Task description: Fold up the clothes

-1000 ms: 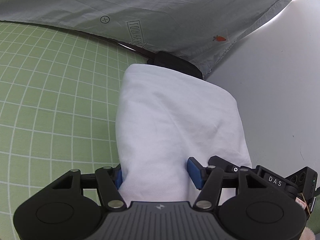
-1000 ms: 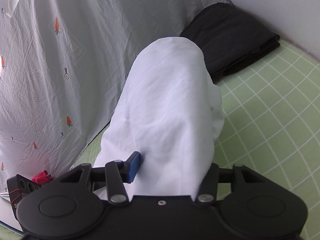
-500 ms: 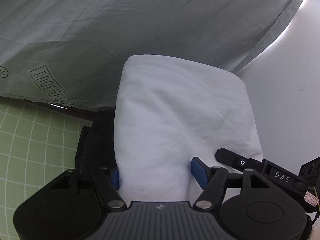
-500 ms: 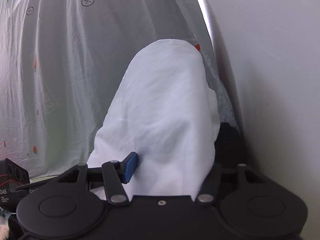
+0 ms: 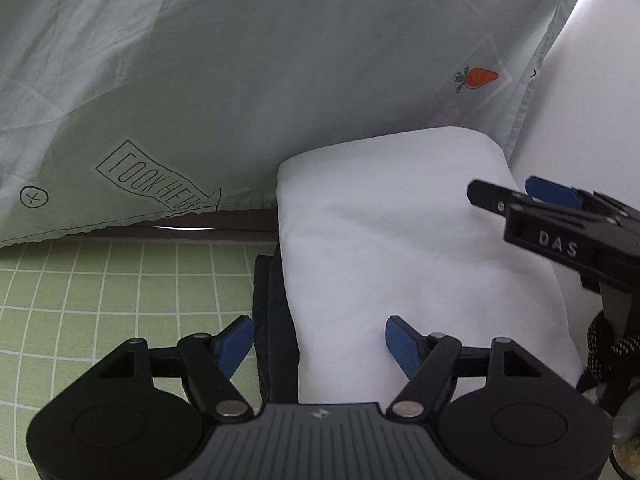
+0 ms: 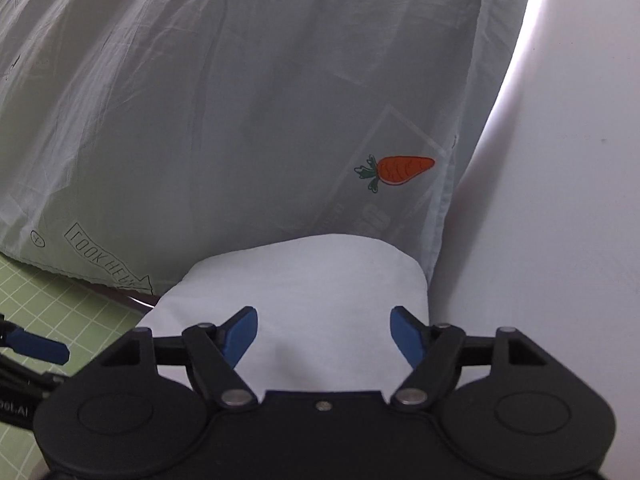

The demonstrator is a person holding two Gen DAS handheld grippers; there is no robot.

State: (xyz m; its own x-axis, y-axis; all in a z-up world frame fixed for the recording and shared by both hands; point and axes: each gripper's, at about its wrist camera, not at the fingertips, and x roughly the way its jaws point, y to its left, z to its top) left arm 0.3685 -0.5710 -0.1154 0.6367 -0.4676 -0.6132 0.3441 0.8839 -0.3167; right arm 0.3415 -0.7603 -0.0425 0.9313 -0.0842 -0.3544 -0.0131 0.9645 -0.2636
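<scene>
The folded white garment [image 5: 404, 248] now lies released atop the dark folded clothes [image 5: 276, 320]; both the left hand-held gripper [image 5: 320, 340] and right hand-held gripper [image 6: 324, 334] have spread wide, so stacking looks finished.

A folded white garment [image 5: 408, 248] lies at centre right, stacked on a folded black garment [image 5: 274, 320] peeking out left.

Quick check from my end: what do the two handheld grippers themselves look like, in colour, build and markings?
Both are matte black linkage frames with round side housings, silver pivot pins and blue finger pads. The left gripper has a ribbed grey centre plate with a small logo. The right gripper has a plain black centre with one screw; its side reads "DAS", with a black-and-white braided cord beneath.
</scene>
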